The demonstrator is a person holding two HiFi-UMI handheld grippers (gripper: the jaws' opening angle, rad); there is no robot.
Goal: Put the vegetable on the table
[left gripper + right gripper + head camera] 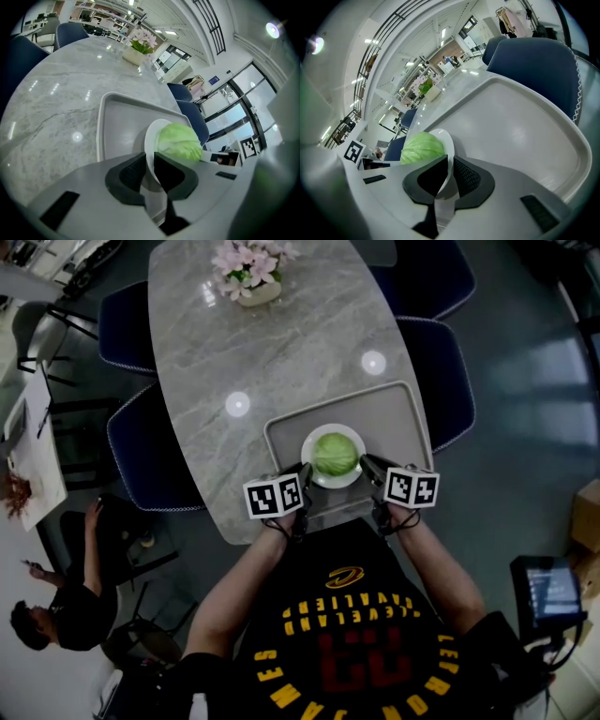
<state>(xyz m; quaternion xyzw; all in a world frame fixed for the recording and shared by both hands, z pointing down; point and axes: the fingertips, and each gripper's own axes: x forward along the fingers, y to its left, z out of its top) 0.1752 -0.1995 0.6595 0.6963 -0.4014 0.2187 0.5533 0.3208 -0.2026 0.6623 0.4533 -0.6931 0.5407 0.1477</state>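
Head view, left hand-held gripper (305, 472) shut tight on the left edge of a white plate (322, 432), round green cabbage (335, 454) sitting on the plate, right hand-held gripper (366, 465) shut tight on the right edge, plate over a grey tray (394, 413), tray on the marble desk (281, 343).

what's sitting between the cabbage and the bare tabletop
The cabbage sits on a white plate, gripped at its rim by the left claw and right claw. Under it lies the grey tray, covering that part of the table. Bare marble shows left of the tray and beyond it.
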